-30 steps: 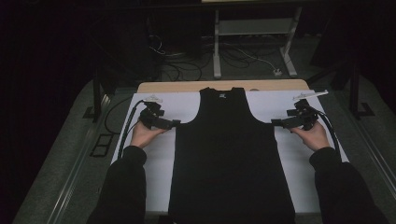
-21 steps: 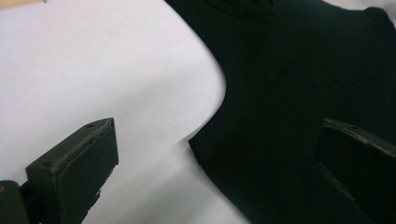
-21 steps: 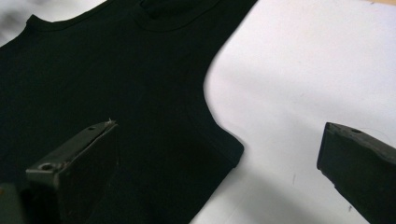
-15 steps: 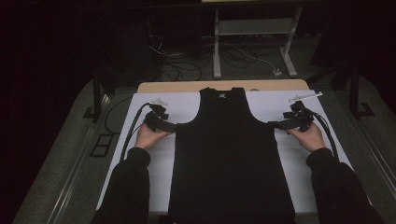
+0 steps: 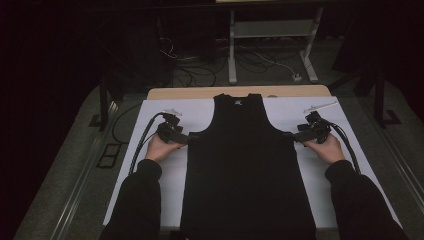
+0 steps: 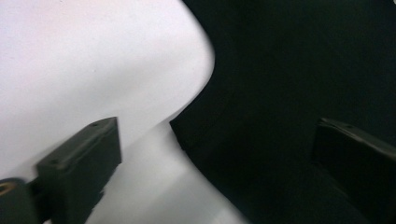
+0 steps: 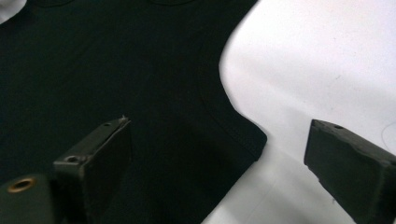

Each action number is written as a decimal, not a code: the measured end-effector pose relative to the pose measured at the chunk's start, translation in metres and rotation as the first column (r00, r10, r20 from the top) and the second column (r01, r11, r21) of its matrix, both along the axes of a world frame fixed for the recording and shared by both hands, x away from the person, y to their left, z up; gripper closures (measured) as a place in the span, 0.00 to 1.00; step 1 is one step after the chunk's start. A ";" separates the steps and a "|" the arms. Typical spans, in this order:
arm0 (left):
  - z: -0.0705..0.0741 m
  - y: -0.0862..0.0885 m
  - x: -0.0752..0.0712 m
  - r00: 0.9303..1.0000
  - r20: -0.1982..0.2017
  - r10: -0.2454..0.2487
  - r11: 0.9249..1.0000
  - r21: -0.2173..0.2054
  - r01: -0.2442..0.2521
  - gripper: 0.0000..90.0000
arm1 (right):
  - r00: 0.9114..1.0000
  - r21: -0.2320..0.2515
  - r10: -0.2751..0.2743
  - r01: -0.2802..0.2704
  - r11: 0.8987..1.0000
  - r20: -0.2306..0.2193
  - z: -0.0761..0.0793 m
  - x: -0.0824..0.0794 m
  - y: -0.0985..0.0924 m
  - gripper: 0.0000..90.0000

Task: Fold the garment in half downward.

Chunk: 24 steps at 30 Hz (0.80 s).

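Straddling black tank top (image 5: pixel 247 170) armpit corners; both jaws apart, right just closing slightly; neck label unreadable.

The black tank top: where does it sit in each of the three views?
High view: black tank top lies centre, flat on the white sheet.
Left gripper view: it covers the right side.
Right gripper view: it covers the left side.
Shared landmark: its underarm corners, where side seams begin.
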<state>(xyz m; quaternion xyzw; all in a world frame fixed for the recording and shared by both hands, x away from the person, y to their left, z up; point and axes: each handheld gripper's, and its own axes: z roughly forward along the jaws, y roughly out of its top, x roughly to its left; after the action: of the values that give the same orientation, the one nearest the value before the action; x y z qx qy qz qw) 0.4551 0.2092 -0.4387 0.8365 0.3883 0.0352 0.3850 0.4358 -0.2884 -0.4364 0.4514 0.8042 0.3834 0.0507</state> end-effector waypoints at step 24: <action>-0.007 -0.004 0.001 0.994 0.042 0.098 0.994 0.035 -0.100 0.56 | 0.998 -0.107 -0.060 0.060 0.992 0.000 -0.010 0.005 0.005 0.65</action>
<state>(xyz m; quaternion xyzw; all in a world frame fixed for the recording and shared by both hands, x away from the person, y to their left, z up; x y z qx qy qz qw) 0.4566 0.2056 -0.4458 0.8224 0.4207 0.0785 0.3748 0.4404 -0.2838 -0.4459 0.4725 0.8097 0.3376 0.0851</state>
